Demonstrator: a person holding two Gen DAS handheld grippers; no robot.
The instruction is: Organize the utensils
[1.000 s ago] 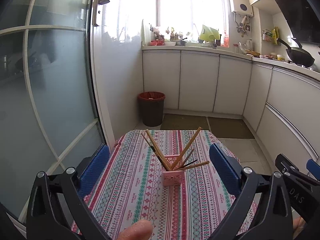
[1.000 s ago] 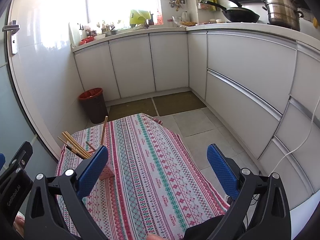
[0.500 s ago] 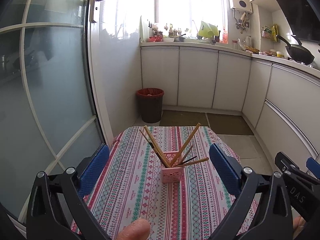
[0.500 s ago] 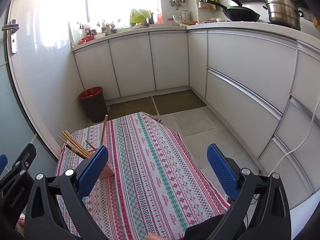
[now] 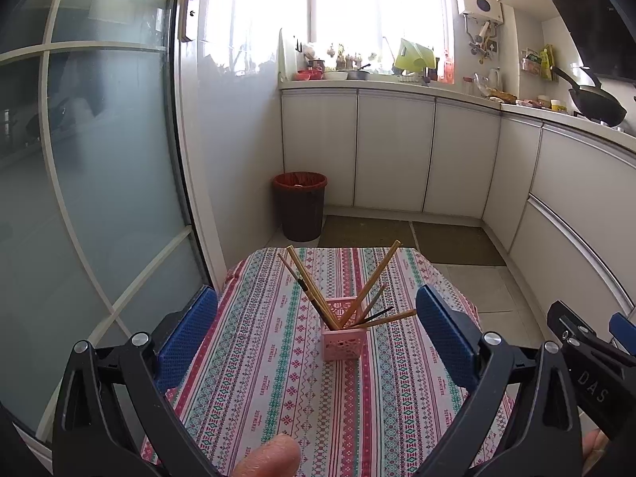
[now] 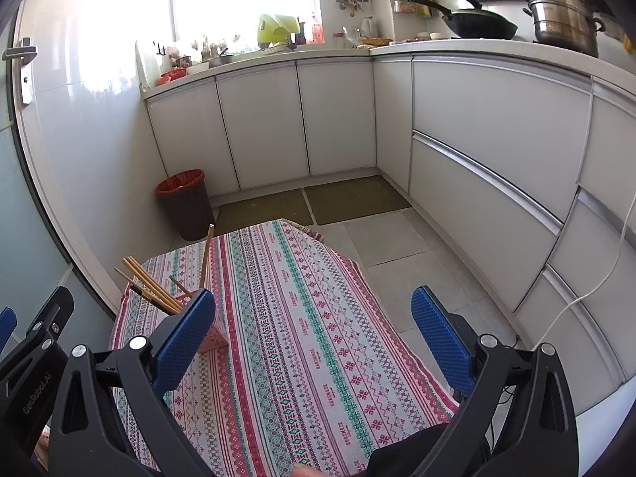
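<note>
A small pink holder (image 5: 344, 343) stands on the table with the patterned cloth (image 5: 278, 389). Several wooden chopsticks (image 5: 310, 288) and a dark utensil lean out of it in a fan. My left gripper (image 5: 317, 340) is open and empty, above the table, with the holder between its blue pads and farther off. My right gripper (image 6: 313, 334) is open and empty, to the right of the holder (image 6: 214, 338), whose chopsticks (image 6: 149, 288) show behind its left pad. Each gripper's body shows at the edge of the other's view.
A glass sliding door (image 5: 91, 183) stands close on the left. A dark bin with a red liner (image 5: 300, 206) stands on the floor beyond the table. White cabinets (image 6: 497, 139) line the back and right. A white cable (image 6: 596, 278) hangs at the right.
The left view has risen and pulled back a little, so the holder sits slightly farther off and more of the room shows. The right gripper has hardly moved.
</note>
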